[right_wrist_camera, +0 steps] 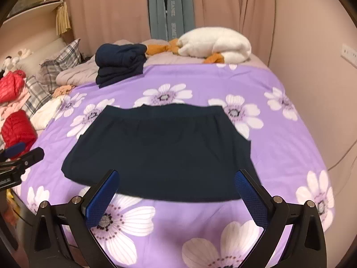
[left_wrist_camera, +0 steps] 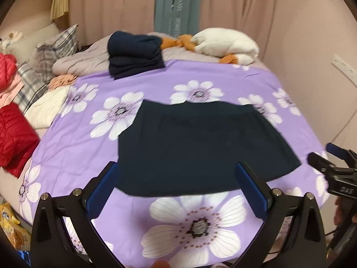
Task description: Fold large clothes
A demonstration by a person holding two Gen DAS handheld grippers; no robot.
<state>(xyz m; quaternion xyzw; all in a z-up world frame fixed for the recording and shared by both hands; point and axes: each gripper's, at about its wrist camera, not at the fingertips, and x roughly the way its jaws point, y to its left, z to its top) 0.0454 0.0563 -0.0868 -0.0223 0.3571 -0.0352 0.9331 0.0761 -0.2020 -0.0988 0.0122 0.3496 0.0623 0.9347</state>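
Observation:
A dark navy garment (left_wrist_camera: 200,147) lies flat on the purple flowered bedspread (left_wrist_camera: 84,151); it also shows in the right wrist view (right_wrist_camera: 160,151). My left gripper (left_wrist_camera: 178,176) is open and empty, its fingers just above the garment's near edge. My right gripper (right_wrist_camera: 178,181) is open and empty, also over the near edge. The right gripper shows at the right edge of the left wrist view (left_wrist_camera: 321,158). The left gripper shows at the left edge of the right wrist view (right_wrist_camera: 24,154).
A stack of folded dark clothes (left_wrist_camera: 133,53) sits at the far side of the bed. A white goose plush (left_wrist_camera: 225,44) lies by the curtain. Red jackets (left_wrist_camera: 13,138), plaid pillows (left_wrist_camera: 55,49) and a cream cloth (left_wrist_camera: 46,109) crowd the left side. A wall stands on the right.

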